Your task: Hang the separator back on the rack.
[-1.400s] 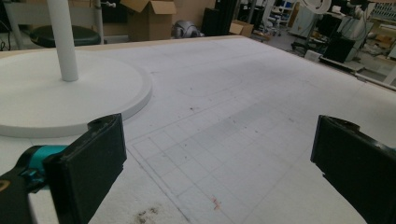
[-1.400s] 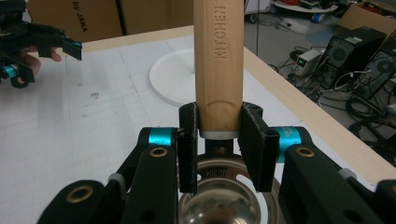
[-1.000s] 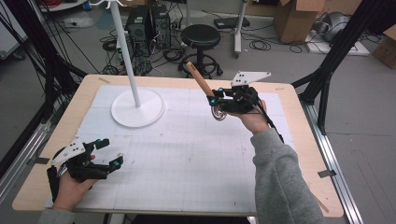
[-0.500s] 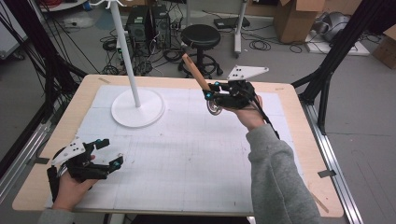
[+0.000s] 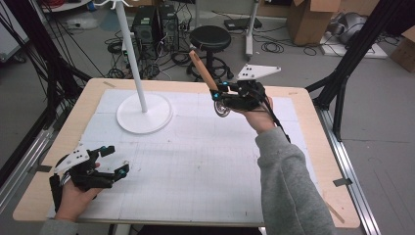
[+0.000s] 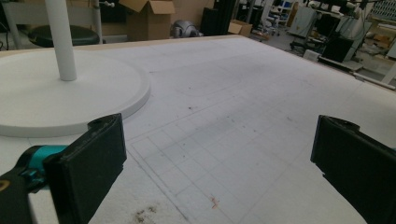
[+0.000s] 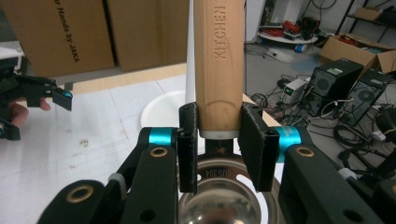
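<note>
Carrying step: right hand-held gripper (image 5: 221, 96) clamped on wooden-handled ladle (image 7: 218, 60), raised over far right of counter (image 5: 313, 147). Left hand-held gripper (image 5: 113, 160) apart, near left. Next, probably hanging on white stand (image 5: 133, 49).

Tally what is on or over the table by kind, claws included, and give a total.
Claws: 2, the left claw open and resting on the table, the right claw shut on the utensil.
White stands: 1, the stand.
Wooden-handled utensils: 1, the utensil with a metal head.
Total: 4
</note>
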`<act>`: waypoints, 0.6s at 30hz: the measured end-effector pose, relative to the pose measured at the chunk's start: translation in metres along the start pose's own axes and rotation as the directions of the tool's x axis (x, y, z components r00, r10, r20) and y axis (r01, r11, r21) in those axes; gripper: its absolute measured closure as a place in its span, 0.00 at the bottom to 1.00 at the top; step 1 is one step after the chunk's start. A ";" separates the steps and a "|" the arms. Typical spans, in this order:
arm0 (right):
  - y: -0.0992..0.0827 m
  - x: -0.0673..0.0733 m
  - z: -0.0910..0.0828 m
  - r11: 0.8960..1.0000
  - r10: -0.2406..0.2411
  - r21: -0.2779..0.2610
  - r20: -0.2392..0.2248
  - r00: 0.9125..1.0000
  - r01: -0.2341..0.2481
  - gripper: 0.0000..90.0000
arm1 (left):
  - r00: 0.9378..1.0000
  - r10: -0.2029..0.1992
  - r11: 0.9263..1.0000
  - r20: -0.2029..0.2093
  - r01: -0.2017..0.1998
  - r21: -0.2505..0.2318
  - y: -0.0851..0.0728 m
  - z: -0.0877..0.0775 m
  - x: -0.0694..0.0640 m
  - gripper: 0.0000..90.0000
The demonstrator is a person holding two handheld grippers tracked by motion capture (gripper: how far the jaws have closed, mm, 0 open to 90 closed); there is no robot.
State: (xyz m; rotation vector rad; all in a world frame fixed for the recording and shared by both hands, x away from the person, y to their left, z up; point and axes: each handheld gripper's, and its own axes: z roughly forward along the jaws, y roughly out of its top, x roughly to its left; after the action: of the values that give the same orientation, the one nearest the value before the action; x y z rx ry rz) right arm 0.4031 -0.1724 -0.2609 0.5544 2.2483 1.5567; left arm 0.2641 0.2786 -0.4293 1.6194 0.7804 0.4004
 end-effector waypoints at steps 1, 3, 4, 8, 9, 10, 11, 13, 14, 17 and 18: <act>0.002 0.001 0.000 1.000 0.001 -0.001 0.003 1.000 -0.001 0.78 | 1.000 -0.001 1.000 -0.001 0.001 -0.001 0.000 0.000 0.000 0.04; 0.005 0.001 0.002 1.000 -0.002 -0.010 0.003 1.000 0.002 0.78 | 1.000 -0.001 1.000 -0.002 0.001 -0.001 0.000 0.000 0.000 0.04; 0.006 0.002 0.002 1.000 0.001 -0.013 0.006 1.000 -0.001 0.78 | 1.000 -0.001 1.000 -0.003 0.001 -0.001 0.000 0.000 0.000 0.04; 0.012 0.003 0.005 1.000 -0.001 -0.020 0.005 1.000 0.001 0.78 | 1.000 -0.002 1.000 -0.002 0.002 -0.002 0.000 -0.001 0.000 0.04; 0.014 0.003 0.006 1.000 -0.002 -0.023 -0.001 1.000 0.002 0.78 | 1.000 -0.003 1.000 -0.002 0.003 -0.005 0.000 0.000 0.000 0.04; 0.015 0.003 0.007 1.000 -0.003 -0.022 0.003 1.000 0.003 0.78 | 1.000 -0.004 1.000 -0.001 0.004 -0.005 0.000 -0.001 0.000 0.04; 0.016 0.003 0.008 1.000 -0.004 -0.023 0.002 1.000 0.004 0.78 | 1.000 -0.005 1.000 0.000 0.005 -0.006 0.000 0.000 0.000 0.04; 0.019 0.003 0.010 1.000 -0.004 -0.028 0.002 1.000 0.004 0.78 | 1.000 -0.004 1.000 -0.002 0.004 -0.004 0.000 -0.001 0.000 0.04; 0.020 0.003 0.011 1.000 -0.004 -0.030 0.003 1.000 0.004 0.78 | 1.000 -0.005 1.000 -0.003 0.005 -0.004 0.000 -0.001 0.001 0.04; 0.024 0.003 0.014 0.999 0.001 -0.042 0.001 1.000 -0.001 0.78 | 1.000 -0.003 1.000 -0.002 0.003 -0.003 0.000 -0.001 0.001 0.04; 0.025 0.003 0.015 0.999 0.003 -0.046 0.003 1.000 -0.002 0.78 | 1.000 -0.001 1.000 -0.002 0.001 -0.003 -0.001 -0.002 0.001 0.04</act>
State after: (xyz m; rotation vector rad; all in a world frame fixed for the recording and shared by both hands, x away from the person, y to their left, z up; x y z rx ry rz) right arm 0.4103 -0.1509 -0.2430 0.5463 2.2046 1.6038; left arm 0.2638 0.2805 -0.4298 1.6159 0.7818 0.4024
